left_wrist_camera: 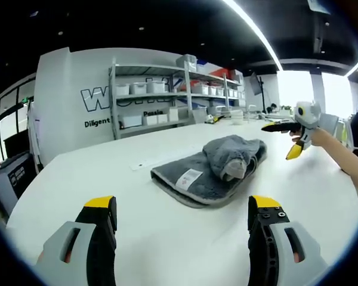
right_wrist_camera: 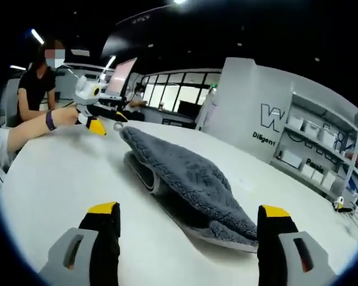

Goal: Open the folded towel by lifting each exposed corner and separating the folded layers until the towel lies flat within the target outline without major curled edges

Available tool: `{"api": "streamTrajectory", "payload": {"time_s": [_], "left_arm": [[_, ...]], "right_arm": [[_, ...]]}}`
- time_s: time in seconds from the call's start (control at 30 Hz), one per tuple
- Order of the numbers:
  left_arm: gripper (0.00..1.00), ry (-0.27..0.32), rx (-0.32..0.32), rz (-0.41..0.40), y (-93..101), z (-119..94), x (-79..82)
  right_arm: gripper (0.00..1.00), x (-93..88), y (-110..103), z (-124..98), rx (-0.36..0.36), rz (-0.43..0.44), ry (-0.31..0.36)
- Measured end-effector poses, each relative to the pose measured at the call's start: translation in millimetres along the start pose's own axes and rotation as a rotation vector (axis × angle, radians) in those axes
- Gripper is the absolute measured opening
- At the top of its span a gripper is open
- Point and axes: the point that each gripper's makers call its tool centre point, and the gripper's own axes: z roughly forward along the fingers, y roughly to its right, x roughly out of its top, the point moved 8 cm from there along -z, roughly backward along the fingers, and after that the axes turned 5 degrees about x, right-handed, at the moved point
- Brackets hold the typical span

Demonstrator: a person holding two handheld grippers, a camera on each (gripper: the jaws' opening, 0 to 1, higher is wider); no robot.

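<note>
Towel [left_wrist_camera: 212, 170] lies folded on the white table [left_wrist_camera: 95, 179]; our left gripper [left_wrist_camera: 182, 211] and right gripper [right_wrist_camera: 188, 217] hover wide-jawed; next we pinch a corner.

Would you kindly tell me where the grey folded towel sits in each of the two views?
Left gripper view: the grey folded towel lies at centre on the white table, beyond the open jaws.
Right gripper view: the towel runs from upper centre down toward the lower right.
Shared landmark: the shelving rack against the wall.
</note>
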Motion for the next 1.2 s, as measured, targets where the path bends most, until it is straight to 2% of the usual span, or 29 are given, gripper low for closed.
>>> {"api": "streamTrajectory", "payload": {"time_s": [0.17,0.53,0.87,1.07,1.2], "left_arm": [[0.90,-0.002,0.000,0.003,0.4,0,0.1],[0.90,-0.006,-0.004,0.006,0.5,2,0.2],[0.90,-0.010,-0.006,0.011,0.8,2,0.0],[0.90,-0.014,-0.007,0.014,1.3,2,-0.5],[0.90,-0.015,-0.011,0.016,2.2,2,-0.4]], "right_arm": [[0.92,-1.0,0,2,-0.003,-0.024,-0.016],[0.70,0.2,5,6,-0.079,-0.132,-0.046],[0.55,-8.2,10,9,-0.137,-0.204,-0.115],[0.52,-15.5,13,8,-0.144,-0.184,-0.149],[0.43,-19.5,13,8,-0.143,-0.183,-0.175]]}}
